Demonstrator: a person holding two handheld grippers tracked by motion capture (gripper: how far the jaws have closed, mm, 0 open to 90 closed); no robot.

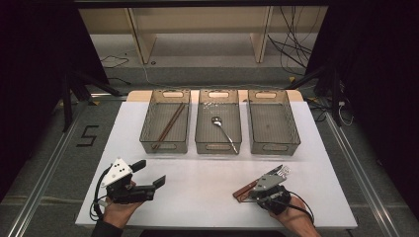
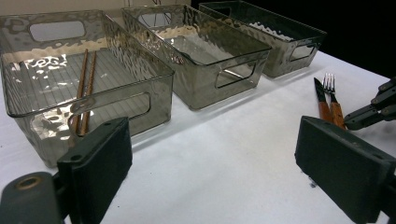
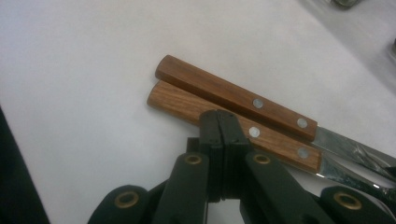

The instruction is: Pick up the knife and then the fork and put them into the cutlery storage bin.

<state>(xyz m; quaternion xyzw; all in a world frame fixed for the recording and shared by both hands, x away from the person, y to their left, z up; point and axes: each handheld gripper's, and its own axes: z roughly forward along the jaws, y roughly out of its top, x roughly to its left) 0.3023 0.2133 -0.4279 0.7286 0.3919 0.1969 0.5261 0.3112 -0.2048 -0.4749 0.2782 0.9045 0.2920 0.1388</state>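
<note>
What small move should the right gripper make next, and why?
Probably open its fingers and settle them around one wooden handle. The right gripper is shut with nothing between its fingers, its tips over the fork lying beside the knife on the table. The right bin looks empty.

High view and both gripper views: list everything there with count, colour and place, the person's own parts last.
Table: one, white, under everything.
Bins: three, clear grey, in a row at the far side.
Chopsticks: one pair, brown, in the left bin.
Spoon: one, silver, in the middle bin.
Knife and fork: one each, wooden handles, side by side on the table at near right.
Left gripper: black, open, near left.
Right gripper: black, shut, over the fork handle.
</note>
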